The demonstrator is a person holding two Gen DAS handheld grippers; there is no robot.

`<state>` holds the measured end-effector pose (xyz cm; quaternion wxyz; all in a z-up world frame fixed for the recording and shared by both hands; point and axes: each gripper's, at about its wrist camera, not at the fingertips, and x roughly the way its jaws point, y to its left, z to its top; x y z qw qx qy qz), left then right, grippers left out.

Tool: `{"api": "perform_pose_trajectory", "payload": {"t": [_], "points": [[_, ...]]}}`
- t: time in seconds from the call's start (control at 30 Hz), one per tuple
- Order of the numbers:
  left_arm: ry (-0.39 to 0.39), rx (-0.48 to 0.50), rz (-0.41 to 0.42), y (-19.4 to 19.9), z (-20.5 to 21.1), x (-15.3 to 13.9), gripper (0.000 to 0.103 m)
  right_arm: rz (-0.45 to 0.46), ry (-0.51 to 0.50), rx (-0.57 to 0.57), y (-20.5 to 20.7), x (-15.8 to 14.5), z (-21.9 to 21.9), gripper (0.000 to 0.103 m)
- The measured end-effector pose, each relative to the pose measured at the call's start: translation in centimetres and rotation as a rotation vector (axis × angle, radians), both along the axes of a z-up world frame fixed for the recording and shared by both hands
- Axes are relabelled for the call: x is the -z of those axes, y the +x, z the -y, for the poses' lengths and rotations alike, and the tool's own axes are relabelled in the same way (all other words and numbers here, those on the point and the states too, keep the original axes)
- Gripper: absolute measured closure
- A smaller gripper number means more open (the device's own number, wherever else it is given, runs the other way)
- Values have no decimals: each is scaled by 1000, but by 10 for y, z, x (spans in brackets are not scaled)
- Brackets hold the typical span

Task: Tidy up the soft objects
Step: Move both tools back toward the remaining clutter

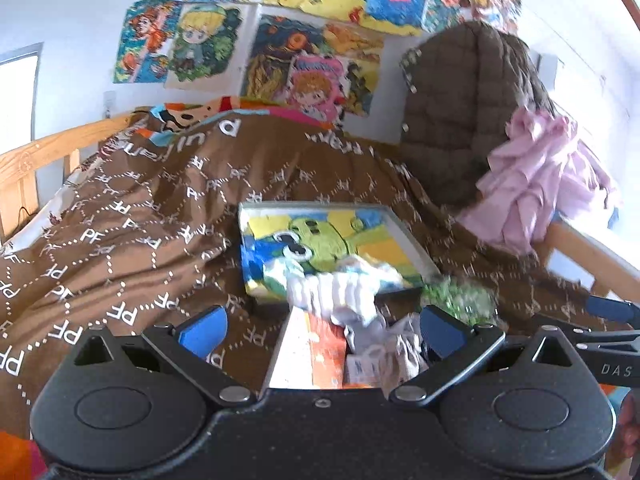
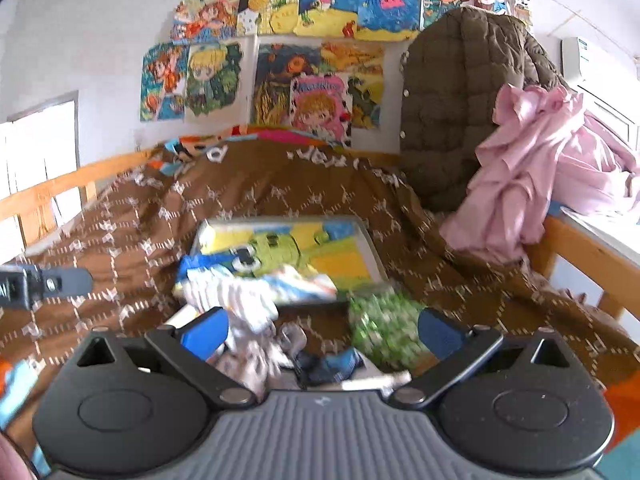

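A pile of small soft items lies on the brown bedspread (image 1: 140, 216) near me: a white striped sock (image 1: 340, 292), a green patterned cloth (image 1: 460, 300) and grey and dark blue socks (image 2: 328, 364). They rest partly on a framed cartoon picture (image 1: 320, 240), which also shows in the right wrist view (image 2: 288, 252). My left gripper (image 1: 322, 330) is open and empty just before the pile. My right gripper (image 2: 322, 334) is open and empty, with the white sock (image 2: 240, 300) and the green cloth (image 2: 380, 324) between its fingers' spread.
A brown quilted jacket (image 1: 460, 120) and pink clothes (image 1: 540, 184) hang at the bed's right end. A wooden rail (image 1: 36, 160) runs along the left. Cartoon posters (image 2: 320, 40) cover the wall. An orange-and-white box (image 1: 312, 356) lies under the pile.
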<state>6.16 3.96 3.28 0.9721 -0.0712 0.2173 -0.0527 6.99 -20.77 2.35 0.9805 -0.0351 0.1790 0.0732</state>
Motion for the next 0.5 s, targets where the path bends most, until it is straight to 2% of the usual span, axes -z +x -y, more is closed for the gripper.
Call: {"api": "perform_pose_trajectory", "payload": {"t": [0.3, 0.5], "points": [[135, 140, -150, 10, 29, 24, 1, -157, 10, -33, -10, 31, 4, 0], [175, 167, -263, 23, 36, 40, 1, -260, -5, -67, 2, 48, -5, 0]]}}
